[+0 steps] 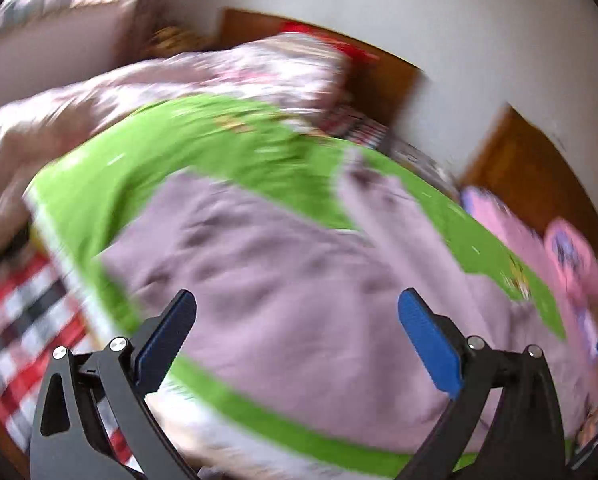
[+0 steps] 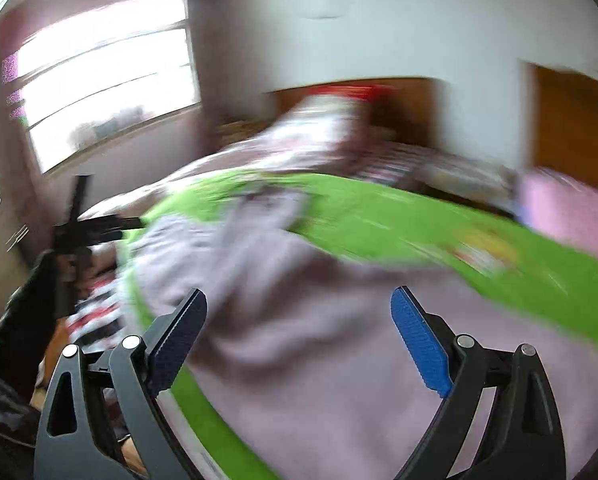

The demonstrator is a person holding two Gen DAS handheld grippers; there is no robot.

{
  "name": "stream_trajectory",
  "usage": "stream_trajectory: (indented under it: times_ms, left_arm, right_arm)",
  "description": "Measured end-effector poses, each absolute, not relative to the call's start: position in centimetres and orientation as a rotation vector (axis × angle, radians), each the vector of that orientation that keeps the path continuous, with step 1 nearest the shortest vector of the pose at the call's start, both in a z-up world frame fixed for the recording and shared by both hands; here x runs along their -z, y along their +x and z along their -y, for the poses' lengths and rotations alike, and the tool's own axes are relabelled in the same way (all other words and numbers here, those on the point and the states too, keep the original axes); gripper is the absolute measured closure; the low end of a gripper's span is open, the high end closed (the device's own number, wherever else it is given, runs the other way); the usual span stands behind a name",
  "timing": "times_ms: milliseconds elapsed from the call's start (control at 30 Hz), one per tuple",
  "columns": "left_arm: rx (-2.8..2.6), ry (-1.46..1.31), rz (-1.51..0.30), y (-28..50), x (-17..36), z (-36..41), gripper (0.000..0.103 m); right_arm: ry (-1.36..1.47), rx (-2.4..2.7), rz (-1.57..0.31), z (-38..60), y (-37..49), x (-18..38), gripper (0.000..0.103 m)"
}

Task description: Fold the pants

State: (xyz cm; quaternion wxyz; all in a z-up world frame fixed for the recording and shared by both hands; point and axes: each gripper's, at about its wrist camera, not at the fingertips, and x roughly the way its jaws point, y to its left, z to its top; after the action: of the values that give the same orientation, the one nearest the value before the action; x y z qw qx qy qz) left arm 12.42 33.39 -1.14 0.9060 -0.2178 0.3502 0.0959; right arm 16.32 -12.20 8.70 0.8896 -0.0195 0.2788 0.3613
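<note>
Green mat carries rumpled pants; left tool, right tool both open, empty — pinch hems squarely.

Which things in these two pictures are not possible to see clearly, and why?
- Pants: motion blur in both wrist views hides the waistband, hems and fold lines.
- Pants' near edge: cut off by the bottom frame and the left gripper and right gripper.
- Print on the green mat: smeared, unreadable.
- Pink item: blurred at the frame's right edge.
</note>
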Motion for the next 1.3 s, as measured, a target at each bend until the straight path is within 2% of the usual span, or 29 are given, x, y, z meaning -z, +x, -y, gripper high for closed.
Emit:
stream_trajectory:
  times_ms: [167, 333, 400, 567, 700, 867, 933, 967, 1000, 1033, 1067, 1133, 1300]
  left_arm:
    - [-0.293, -0.600, -0.666, 9.1, 3.2, -37.6, 0.003]
    - [-0.343, -0.734, -0.615, 8.4, 5.3, -41.3, 0.016]
    - [-0.337, -0.782, -0.620, 8.3, 6.3, -42.5, 0.023]
    - [-0.338, -0.832, -0.623, 9.7, 7.3, -43.9, 0.025]
    - [-0.346, -0.864, -0.640, 11.0, 8.2, -45.0, 0.027]
    - [-0.342, -0.901, -0.676, 12.3, 10.0, -45.6, 0.028]
    - [-0.345, -0.884, -0.683, 12.7, 10.1, -45.5, 0.029]
    - [-0.349, -0.877, -0.684, 12.9, 10.1, -45.6, 0.033]
    - [-0.358, -0.873, -0.685, 12.9, 10.1, -45.6, 0.039]
    - [-0.363, -0.872, -0.680, 12.8, 10.0, -45.8, 0.052]
    - [-0.392, -0.865, -0.676, 12.5, 9.7, -45.9, 0.084]
    - [-0.380, -0.874, -0.651, 12.0, 9.0, -46.2, 0.097]
    - [-0.388, -0.736, -0.540, 11.2, 4.0, -45.0, 0.098]
  right_arm:
    - [-0.289, -1.034, -0.655, -2.4, 23.8, -9.1, 0.015]
    - [-0.383, -1.206, -0.782, -14.9, 31.3, -7.7, 0.037]
    - [-0.382, -1.261, -0.827, -19.0, 33.8, -6.6, 0.042]
    - [-0.436, -1.388, -0.934, -27.4, 37.0, -4.5, 0.052]
    - [-0.541, -1.473, -0.969, -32.0, 36.9, -3.0, 0.053]
    - [-0.626, -1.499, -1.043, -33.7, 36.8, 0.0, 0.061]
    - [-0.641, -1.506, -1.012, -33.8, 36.6, 0.9, 0.063]
    - [-0.627, -1.514, -1.005, -33.6, 36.6, 0.8, 0.076]
    - [-0.606, -1.517, -1.005, -33.5, 36.8, 0.7, 0.084]
    - [-0.596, -1.510, -0.992, -33.5, 36.9, 0.5, 0.086]
    - [-0.603, -1.506, -0.959, -33.3, 36.5, 0.1, 0.090]
    - [-0.633, -1.493, -0.889, -32.8, 35.5, -0.6, 0.092]
    - [-0.569, -1.485, -0.772, -31.9, 35.2, -4.5, 0.093]
